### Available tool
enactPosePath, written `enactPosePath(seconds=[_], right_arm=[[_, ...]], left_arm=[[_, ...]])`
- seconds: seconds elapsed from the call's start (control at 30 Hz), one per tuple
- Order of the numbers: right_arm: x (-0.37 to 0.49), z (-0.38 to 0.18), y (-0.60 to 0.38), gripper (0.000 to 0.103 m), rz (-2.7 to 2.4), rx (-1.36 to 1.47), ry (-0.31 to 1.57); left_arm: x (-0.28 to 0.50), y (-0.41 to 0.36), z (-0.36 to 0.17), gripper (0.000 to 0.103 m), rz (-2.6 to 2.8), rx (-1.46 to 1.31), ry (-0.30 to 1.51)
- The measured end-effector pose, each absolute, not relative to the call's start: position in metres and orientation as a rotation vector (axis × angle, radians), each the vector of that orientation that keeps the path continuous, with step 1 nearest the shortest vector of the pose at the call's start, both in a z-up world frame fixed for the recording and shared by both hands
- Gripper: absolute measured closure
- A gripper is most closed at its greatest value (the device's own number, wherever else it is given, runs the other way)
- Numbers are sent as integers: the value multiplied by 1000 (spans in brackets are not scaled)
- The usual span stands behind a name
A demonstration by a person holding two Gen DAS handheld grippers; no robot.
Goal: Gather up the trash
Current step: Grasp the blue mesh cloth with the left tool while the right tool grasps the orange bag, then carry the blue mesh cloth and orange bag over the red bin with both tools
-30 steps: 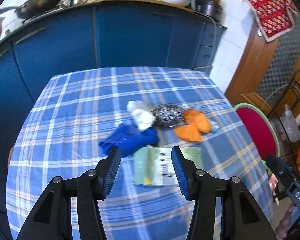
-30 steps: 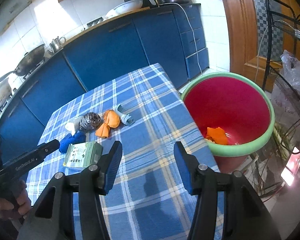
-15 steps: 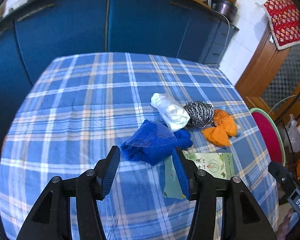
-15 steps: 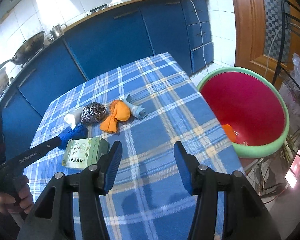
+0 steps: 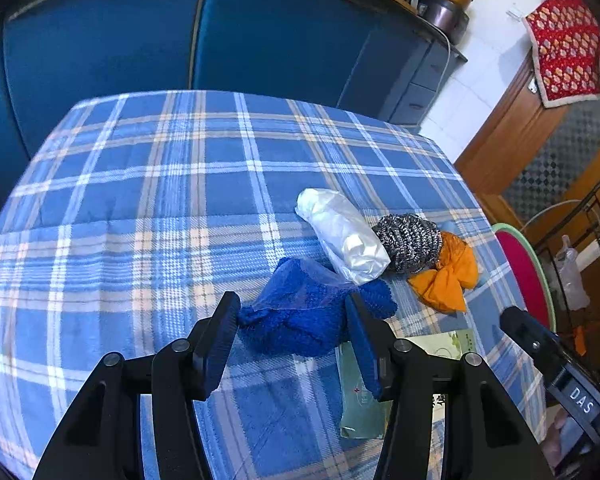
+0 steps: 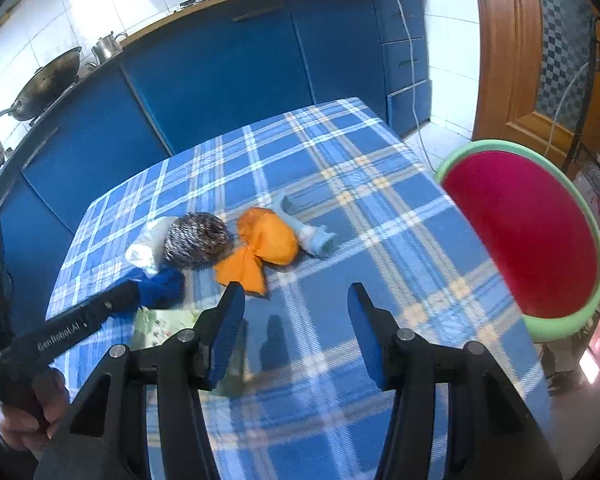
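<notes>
Blue cloth: a crumpled blue cloth (image 5: pixel 312 320) is lying on the plaid tablecloth (image 5: pixel 140 220), framed between the jaws of the left gripper (image 5: pixel 292 332), whose pads are standing apart with no visible press on the fabric.
Left gripper: it is hanging spread above the cloth, gripping nothing.
Right gripper: the right gripper (image 6: pixel 296 328) is hovering with jaws released over bare tablecloth, nothing between them.
Other trash: a white plastic bag (image 5: pixel 342 234) is touching a steel scourer (image 5: pixel 408 242); an orange wrapper (image 5: pixel 448 280) is lying just beside the scourer; a pale blue scrap (image 6: pixel 314 234) is resting beside the wrapper.
Box: a green carton (image 5: pixel 360 396) is lying flat, partly hidden by the left gripper.
Bin: a green-rimmed red basin (image 6: pixel 540 240) is standing beyond the table's right edge.
Hand: a hand (image 6: pixel 28 420) is holding the left gripper's handle.
</notes>
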State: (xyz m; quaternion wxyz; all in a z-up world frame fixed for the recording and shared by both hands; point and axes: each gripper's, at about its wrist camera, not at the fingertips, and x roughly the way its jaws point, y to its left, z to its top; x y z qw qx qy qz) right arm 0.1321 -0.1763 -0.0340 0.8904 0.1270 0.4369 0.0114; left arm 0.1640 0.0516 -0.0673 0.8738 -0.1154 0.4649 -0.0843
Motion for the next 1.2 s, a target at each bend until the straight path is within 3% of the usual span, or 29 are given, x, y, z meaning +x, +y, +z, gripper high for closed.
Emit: enactPosePath(seconds=[0.5, 0.6, 0.77, 0.97, 1.2], right_arm=[[174, -62, -150, 49, 90, 215, 990], [175, -63, -145, 55, 87, 166, 976], [176, -64, -142, 76, 83, 111, 966], [175, -64, -133, 92, 113, 67, 974], [161, -52, -134, 97, 159, 81, 950]], left_arm=[[160, 42, -65, 81, -186, -219, 943], [157, 48, -58, 83, -150, -217, 923], [151, 57, -46, 84, -108, -228, 902], [139, 64, -27, 84, -67, -216, 862], [127, 70, -11, 84, -44, -227, 821]])
